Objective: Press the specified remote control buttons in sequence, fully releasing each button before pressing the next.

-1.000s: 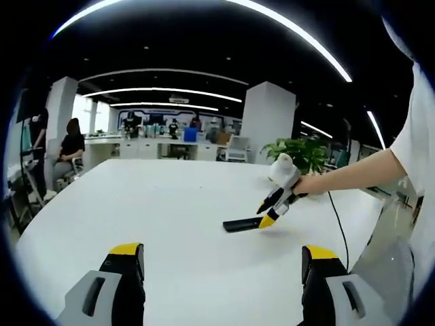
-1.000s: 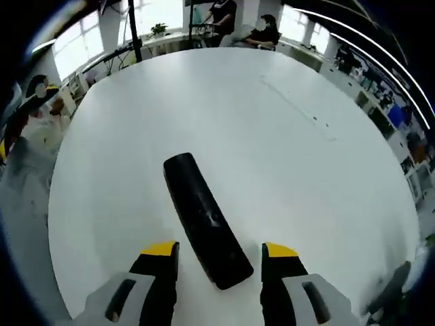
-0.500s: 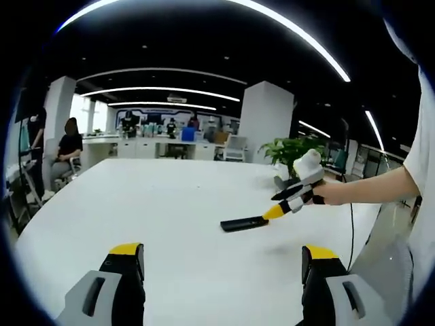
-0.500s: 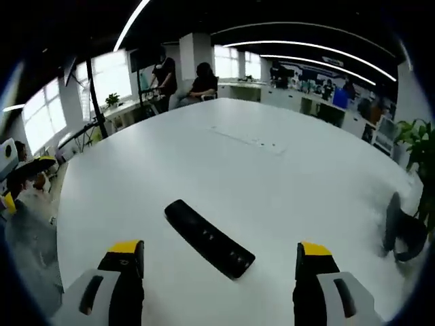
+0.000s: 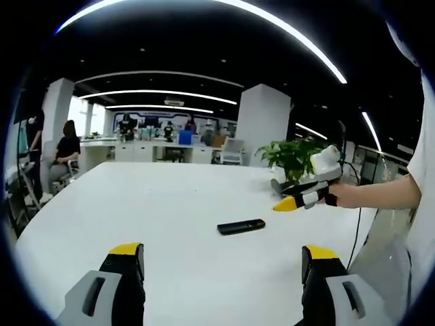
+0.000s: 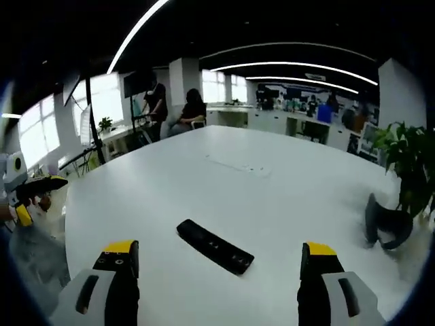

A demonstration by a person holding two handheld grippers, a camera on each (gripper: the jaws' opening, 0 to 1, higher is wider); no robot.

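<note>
On the white table (image 6: 285,197), the remote (image 6: 215,246) (buttons indistinct) lies beyond both wide-spread hand-held grippers.

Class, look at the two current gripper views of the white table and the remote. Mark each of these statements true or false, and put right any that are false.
1. The remote control lies flat on the white table. True.
2. The right gripper is pressing on the remote. False: in the left gripper view it hangs in the air, above and beside the remote.
3. The left gripper has its jaws spread wide with nothing between them. True.
4. A potted plant stands near the table's far edge. True.
5. The remote is white. False: it is black.
</note>
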